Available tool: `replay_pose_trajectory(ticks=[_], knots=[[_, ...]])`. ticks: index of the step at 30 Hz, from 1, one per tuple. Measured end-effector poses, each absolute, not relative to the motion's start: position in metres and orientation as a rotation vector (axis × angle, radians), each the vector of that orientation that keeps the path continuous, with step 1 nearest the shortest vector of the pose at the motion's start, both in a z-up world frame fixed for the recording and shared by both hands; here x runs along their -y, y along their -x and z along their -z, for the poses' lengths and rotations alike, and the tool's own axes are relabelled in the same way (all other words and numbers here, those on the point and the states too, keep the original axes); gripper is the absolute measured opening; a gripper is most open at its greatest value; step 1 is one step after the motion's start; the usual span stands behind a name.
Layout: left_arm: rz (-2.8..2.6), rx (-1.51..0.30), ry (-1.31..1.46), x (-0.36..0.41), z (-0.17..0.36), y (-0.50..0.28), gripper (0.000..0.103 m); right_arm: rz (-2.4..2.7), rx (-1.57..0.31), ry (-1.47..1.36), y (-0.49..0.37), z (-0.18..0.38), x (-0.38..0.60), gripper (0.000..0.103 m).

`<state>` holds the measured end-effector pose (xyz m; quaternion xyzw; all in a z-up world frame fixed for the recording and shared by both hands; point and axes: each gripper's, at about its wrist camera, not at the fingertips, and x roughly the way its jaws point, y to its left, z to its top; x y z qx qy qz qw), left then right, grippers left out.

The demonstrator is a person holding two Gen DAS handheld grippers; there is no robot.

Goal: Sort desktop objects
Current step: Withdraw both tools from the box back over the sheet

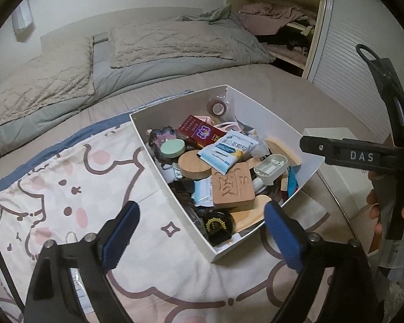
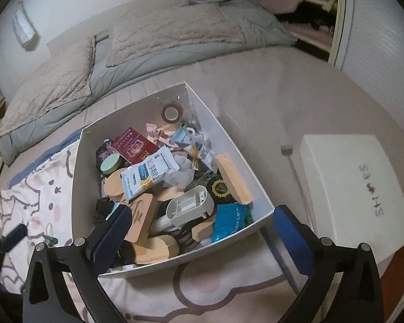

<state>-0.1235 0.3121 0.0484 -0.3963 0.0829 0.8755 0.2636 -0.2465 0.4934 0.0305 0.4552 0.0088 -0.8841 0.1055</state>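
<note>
Both tongs, left [image 1: 202, 228] and right [image 2: 199, 231], gape empty above the box [image 2: 76, 177]; your clutter sits heaped inside, just ahead, so either can reach in.

A mauve-sheeted bed [image 2: 256, 86] carries a cartoon-printed cloth [image 1: 67, 188], a cluttered white open box [image 2: 229, 145], a white lidded shoebox [image 2: 350, 183], and a quilted grey duvet [image 1: 161, 43].
</note>
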Motion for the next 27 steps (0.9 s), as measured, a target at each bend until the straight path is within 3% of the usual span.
replay_pose_trajectory(ticks=[27], knots=[[-2.618,-0.17,0.977,-0.198,-0.118,0.125,0.099,2.517,-0.032,-1.098,0.194,-0.075,-0.445,0.103]])
